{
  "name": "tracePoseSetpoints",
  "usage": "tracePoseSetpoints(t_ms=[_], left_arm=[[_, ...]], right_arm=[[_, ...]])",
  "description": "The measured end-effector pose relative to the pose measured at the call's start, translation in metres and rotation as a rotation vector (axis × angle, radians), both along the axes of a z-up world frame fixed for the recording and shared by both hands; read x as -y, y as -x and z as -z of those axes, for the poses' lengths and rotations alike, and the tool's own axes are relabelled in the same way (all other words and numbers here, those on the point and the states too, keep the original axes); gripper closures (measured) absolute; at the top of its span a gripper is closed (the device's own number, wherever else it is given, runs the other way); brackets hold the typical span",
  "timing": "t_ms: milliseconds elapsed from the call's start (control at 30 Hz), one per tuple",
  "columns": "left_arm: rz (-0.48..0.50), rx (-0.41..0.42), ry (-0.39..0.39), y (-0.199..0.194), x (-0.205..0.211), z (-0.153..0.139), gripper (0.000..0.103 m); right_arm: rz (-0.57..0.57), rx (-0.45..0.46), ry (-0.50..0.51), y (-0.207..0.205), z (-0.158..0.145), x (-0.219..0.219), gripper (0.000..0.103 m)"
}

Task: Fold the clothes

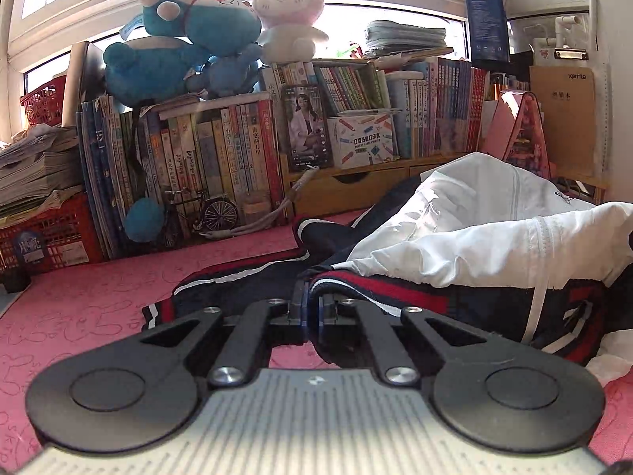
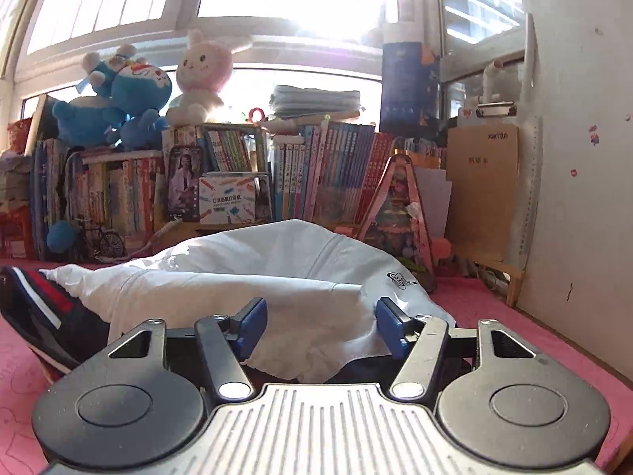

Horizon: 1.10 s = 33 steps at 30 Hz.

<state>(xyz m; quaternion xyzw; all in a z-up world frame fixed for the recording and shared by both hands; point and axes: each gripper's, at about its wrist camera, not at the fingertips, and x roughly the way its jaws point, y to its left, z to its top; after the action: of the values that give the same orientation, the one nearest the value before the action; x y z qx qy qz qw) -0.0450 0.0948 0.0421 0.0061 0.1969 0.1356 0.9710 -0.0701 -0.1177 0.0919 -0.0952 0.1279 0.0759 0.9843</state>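
A navy, red and white jacket [image 1: 455, 261] lies crumpled on the pink mat [image 1: 79, 316], its white part heaped up on the right. In the left wrist view my left gripper [image 1: 312, 308] is shut on the jacket's navy striped hem, low over the mat. From the right wrist view the same jacket [image 2: 257, 277] shows as a white mound with the navy striped part at the left. My right gripper [image 2: 320, 328] stands open, its blue pads [image 2: 253, 326] on either side of a white fold that bulges between them without being pinched.
Rows of books [image 1: 221, 158] and a wooden shelf [image 1: 348, 190] line the back, with plush toys [image 1: 190, 39] on top. Red crates [image 1: 51, 237] stand at the left. A pink triangular stand [image 2: 399, 221] and a wall [image 2: 573, 198] close the right side.
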Motion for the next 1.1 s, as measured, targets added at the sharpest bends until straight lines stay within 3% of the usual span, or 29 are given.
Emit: tracePoseSetpoints(t_ms=[100,233,367,433,600,633,700,800,900,1033,1100], left_arm=[[-0.009,-0.019,0.004,0.002,-0.002,0.005,0.097],[-0.013,-0.004,-0.007,0.014,-0.002,0.003,0.093],[-0.025,-0.025,-0.030,0.022,-0.005,0.009,0.092],[-0.028,-0.044,-0.036,0.024,-0.008,0.014,0.091],[0.005,-0.090,-0.079,0.025,-0.007,0.031,0.087],[0.011,-0.097,-0.099,0.025,-0.005,0.034,0.087],[0.017,-0.102,-0.129,0.022,0.000,0.038,0.087],[0.026,-0.107,-0.144,0.016,0.004,0.039,0.087],[0.032,-0.103,-0.150,0.014,0.007,0.037,0.087],[0.037,-0.097,-0.157,0.012,0.006,0.038,0.087],[0.034,-0.103,-0.144,0.010,0.004,0.041,0.087]], right_arm=[[-0.095,-0.009,0.212,0.014,0.029,-0.051,0.059],[-0.232,-0.022,0.269,0.018,0.043,-0.093,0.060],[-0.161,-0.037,0.325,-0.005,0.050,-0.106,0.058],[-0.099,-0.087,0.237,-0.024,0.041,-0.083,0.055],[-0.077,-0.249,-0.188,-0.074,0.006,0.013,0.052],[-0.079,-0.280,-0.243,-0.087,0.002,0.026,0.052],[-0.072,-0.316,-0.245,-0.114,0.003,0.031,0.052],[-0.080,-0.386,-0.166,-0.162,0.021,0.015,0.047],[-0.050,-0.443,-0.091,-0.181,0.039,-0.005,0.048],[-0.105,-0.281,0.019,-0.131,0.028,-0.014,0.046],[-0.120,-0.224,0.157,-0.102,0.029,-0.023,0.046]])
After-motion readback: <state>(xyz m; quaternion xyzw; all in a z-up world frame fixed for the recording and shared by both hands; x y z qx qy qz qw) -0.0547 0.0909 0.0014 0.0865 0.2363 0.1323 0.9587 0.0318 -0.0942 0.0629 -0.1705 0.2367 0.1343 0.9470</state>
